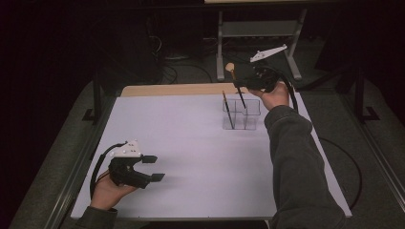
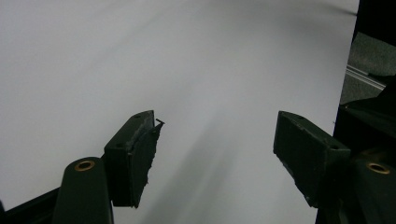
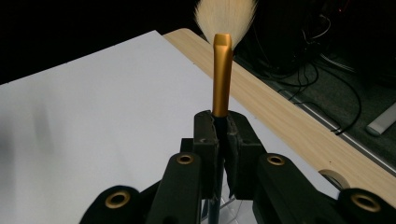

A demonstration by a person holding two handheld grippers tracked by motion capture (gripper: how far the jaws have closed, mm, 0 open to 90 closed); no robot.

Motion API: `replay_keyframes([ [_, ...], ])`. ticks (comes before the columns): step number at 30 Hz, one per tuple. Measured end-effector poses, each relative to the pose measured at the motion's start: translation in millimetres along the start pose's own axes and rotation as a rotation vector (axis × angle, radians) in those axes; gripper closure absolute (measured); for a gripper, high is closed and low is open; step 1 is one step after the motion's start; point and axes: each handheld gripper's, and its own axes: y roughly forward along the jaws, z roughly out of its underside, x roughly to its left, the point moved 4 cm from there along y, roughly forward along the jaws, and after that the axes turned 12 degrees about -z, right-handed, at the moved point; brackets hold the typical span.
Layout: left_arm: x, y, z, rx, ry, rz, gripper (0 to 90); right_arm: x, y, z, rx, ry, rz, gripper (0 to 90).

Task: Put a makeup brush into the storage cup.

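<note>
A makeup brush [image 1: 236,85] with pale bristles, a gold ferrule [image 3: 222,74] and a dark handle is held tilted above a clear plastic organizer [image 1: 241,114] at the table's far right. My right gripper [image 1: 248,83] is shut on the brush just below the ferrule, bristles up, and the handle's lower end reaches down into the organizer. A second thin brush [image 1: 228,109] leans in the organizer's left compartment. My left gripper [image 1: 154,168] rests near the front left of the white table [image 1: 191,157]; its jaws stand wide open and hold nothing, with only the white surface between the pads [image 2: 135,158].
A wooden strip [image 1: 176,89] runs along the table's far edge. Beyond it, on the dark floor, stand a metal frame [image 1: 258,33] and cables. The table's right edge and a metal rail [image 2: 369,77] appear in the left gripper view.
</note>
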Motion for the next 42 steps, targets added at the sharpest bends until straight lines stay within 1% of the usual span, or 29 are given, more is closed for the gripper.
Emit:
replay_keyframes([
  [1, 0.0, 0.3, -0.2, 0.001, 0.006, 0.001, 29.2, -1.0, 0.0, 0.1, 0.001, -0.001, 0.006, 82.8],
  [3, -0.4, 0.5, 0.1, 0.007, 0.012, 0.000, 29.2, -2.0, 0.3, 0.0, -0.014, 0.014, 0.005, 82.8],
  [4, -0.2, 0.3, 0.5, 0.009, 0.013, 0.001, 29.2, -3.0, 0.9, 0.6, -0.009, 0.011, 0.007, 82.8],
  [6, 0.1, -0.1, 0.5, 0.007, 0.005, -0.003, 29.2, -4.8, 2.5, 2.4, -0.011, 0.016, 0.010, 82.8],
  [8, -0.1, -0.8, 0.0, 0.001, 0.010, -0.004, 29.0, -6.3, 4.7, 4.6, -0.010, 0.025, 0.011, 82.7],
  [10, -0.2, -0.2, 0.0, -0.003, 0.005, -0.002, 29.0, -7.0, 6.6, 5.5, 0.000, 0.019, 0.017, 82.7],
  [11, -0.1, 0.1, 0.3, 0.000, 0.005, -0.002, 28.9, -6.7, 7.1, 5.3, -0.005, 0.030, 0.015, 82.8],
  [12, -0.4, 0.4, 0.4, 0.002, 0.005, -0.001, 28.8, -7.2, 7.6, 5.1, -0.009, 0.024, 0.016, 82.8],
  [15, 0.0, -0.1, 0.5, 0.001, 0.012, -0.003, 28.7, -6.7, 10.0, 5.0, -0.003, 0.029, 0.019, 82.8],
  [17, 0.1, -0.7, 0.9, 0.001, 0.006, -0.007, 28.7, -7.6, 10.8, 6.3, -0.002, 0.026, 0.021, 82.7],
  [19, 0.2, -0.9, 1.1, 0.000, 0.003, -0.007, 28.6, -8.7, 10.8, 8.2, -0.005, 0.033, 0.025, 82.8],
  [20, 0.3, -0.8, 1.1, 0.000, 0.003, -0.008, 28.6, -9.9, 10.6, 9.5, -0.007, 0.029, 0.026, 82.8],
  [22, 0.2, -0.6, 1.2, 0.001, 0.001, -0.009, 28.6, -10.8, 10.9, 12.4, -0.005, 0.043, 0.031, 82.7],
  [25, -0.1, -0.5, 1.2, 0.003, 0.004, -0.009, 28.6, -12.8, 11.2, 17.6, -0.011, 0.053, 0.036, 82.7],
  [26, -0.1, -0.5, 1.2, 0.002, 0.004, -0.009, 28.5, -14.2, 11.4, 19.1, -0.011, 0.049, 0.038, 82.7],
  [27, -0.1, -0.6, 1.2, 0.003, 0.004, -0.009, 28.5, -14.1, 11.5, 20.3, -0.010, 0.060, 0.038, 82.7],
  [30, 0.0, -0.8, 1.2, 0.000, 0.001, -0.008, 28.5, -14.9, 13.0, 23.2, -0.020, 0.059, 0.039, 82.7],
  [33, -0.4, -0.2, 1.1, 0.005, 0.009, -0.007, 28.5, -14.7, 16.2, 26.1, -0.015, 0.059, 0.037, 82.7],
  [34, -0.1, 0.0, 1.1, 0.005, 0.017, -0.005, 28.5, -14.3, 17.2, 27.6, -0.016, 0.067, 0.035, 82.7],
  [38, -0.5, 1.1, 1.8, 0.008, 0.006, -0.005, 28.5, -14.9, 21.0, 34.0, -0.002, 0.073, 0.038, 82.7],
  [39, -0.4, 1.4, 1.9, 0.009, 0.010, -0.005, 28.5, -15.8, 21.7, 34.9, -0.005, 0.067, 0.037, 82.7],
  [42, -0.7, 1.7, 1.7, 0.010, 0.013, -0.003, 28.5, -15.5, 22.4, 35.6, -0.006, 0.075, 0.041, 82.7],
])
